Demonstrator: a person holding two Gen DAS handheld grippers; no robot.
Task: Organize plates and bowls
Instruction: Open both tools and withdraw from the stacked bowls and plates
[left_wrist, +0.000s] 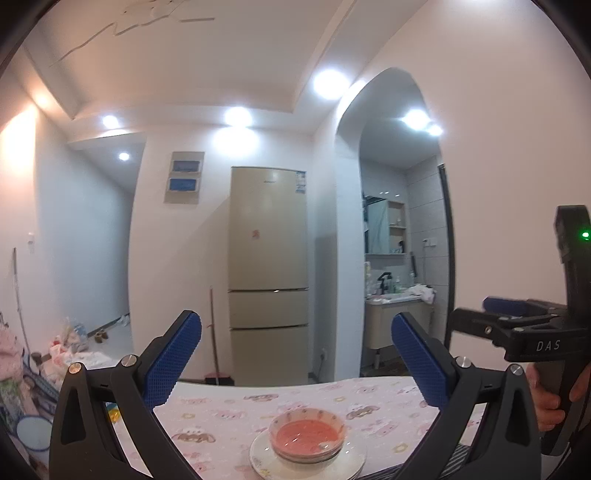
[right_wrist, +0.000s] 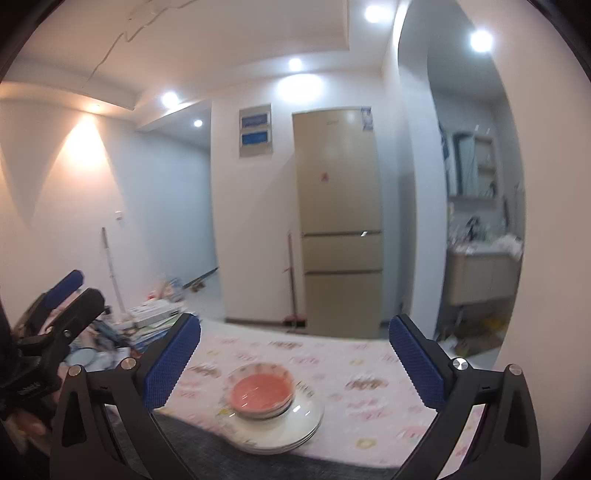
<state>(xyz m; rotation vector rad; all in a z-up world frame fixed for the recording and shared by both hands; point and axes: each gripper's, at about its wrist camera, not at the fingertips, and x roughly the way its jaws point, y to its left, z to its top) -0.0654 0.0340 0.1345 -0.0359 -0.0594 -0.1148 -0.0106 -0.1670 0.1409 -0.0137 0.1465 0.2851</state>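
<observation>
Both grippers, left gripper (left_wrist: 295, 354) and right gripper (right_wrist: 295, 354), gape empty; stacked bowls (left_wrist: 306, 435) on plates (left_wrist: 258, 458) sit low, centred ahead on table (left_wrist: 369, 398).

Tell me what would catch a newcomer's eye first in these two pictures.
Probably the stack of bowls with a pink inside, sitting on a pile of white plates near the front edge of the table with its pink patterned cloth. Next, the tall beige fridge against the far wall, straight ahead. Framing both views are wide-open blue-padded grippers, left gripper and right gripper, holding nothing.
</observation>
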